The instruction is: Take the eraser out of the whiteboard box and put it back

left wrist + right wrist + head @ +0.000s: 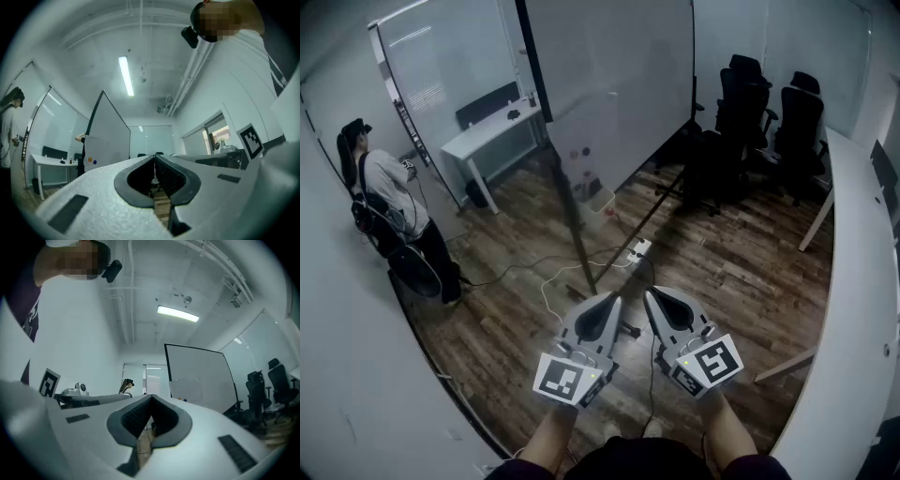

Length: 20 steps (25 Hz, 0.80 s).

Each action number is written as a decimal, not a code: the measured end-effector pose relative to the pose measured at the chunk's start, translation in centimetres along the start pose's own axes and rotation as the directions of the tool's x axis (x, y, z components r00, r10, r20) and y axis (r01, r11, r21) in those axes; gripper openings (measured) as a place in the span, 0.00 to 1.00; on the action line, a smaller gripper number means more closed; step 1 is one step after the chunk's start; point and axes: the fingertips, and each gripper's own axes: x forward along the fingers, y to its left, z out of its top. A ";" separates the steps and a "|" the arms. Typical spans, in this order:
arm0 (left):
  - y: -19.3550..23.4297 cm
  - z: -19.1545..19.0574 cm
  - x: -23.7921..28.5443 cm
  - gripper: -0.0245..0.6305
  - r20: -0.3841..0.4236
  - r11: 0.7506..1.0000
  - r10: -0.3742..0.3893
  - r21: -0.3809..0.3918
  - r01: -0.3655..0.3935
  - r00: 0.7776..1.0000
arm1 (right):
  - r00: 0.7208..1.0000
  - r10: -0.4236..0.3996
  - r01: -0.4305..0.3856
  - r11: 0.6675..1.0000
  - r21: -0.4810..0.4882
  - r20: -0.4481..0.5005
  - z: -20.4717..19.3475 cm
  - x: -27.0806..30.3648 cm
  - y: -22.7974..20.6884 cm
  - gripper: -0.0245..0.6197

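Observation:
A tall whiteboard (609, 84) on a stand rises in the middle of the room, a few steps ahead of me. Low on its face hangs a small pale box (591, 190); I cannot make out an eraser. Held side by side over the wooden floor, my left gripper (611, 298) and right gripper (652, 292) are both shut with nothing between the jaws. The left gripper view shows its closed tips (154, 157) with the whiteboard (110, 136) far off to the left. In the right gripper view the closed tips (151, 397) point at the whiteboard (201, 376).
A person (389, 202) stands at the far left by a glass wall. A white desk (492, 136) sits behind the board, black office chairs (759, 122) cluster at the back right, and a long white table (853, 309) runs along the right. A power strip (639, 249) and cables lie on the floor.

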 end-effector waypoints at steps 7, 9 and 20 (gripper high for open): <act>-0.2 -0.3 0.5 0.05 -0.003 1.000 0.007 0.006 -0.007 1.000 | 1.000 -0.017 0.017 1.000 0.009 -0.013 0.0 -0.4 -0.6 0.04; -0.5 -0.5 0.5 0.05 -0.003 1.000 0.002 0.005 -0.002 1.000 | 1.000 -0.022 0.023 1.000 0.010 -0.021 -0.4 -0.6 -0.8 0.04; -1.2 -1.1 1.2 0.05 -0.029 0.999 0.041 0.022 -0.041 0.999 | 1.000 0.017 -0.017 0.999 0.038 -0.001 -0.4 -2.1 -2.2 0.04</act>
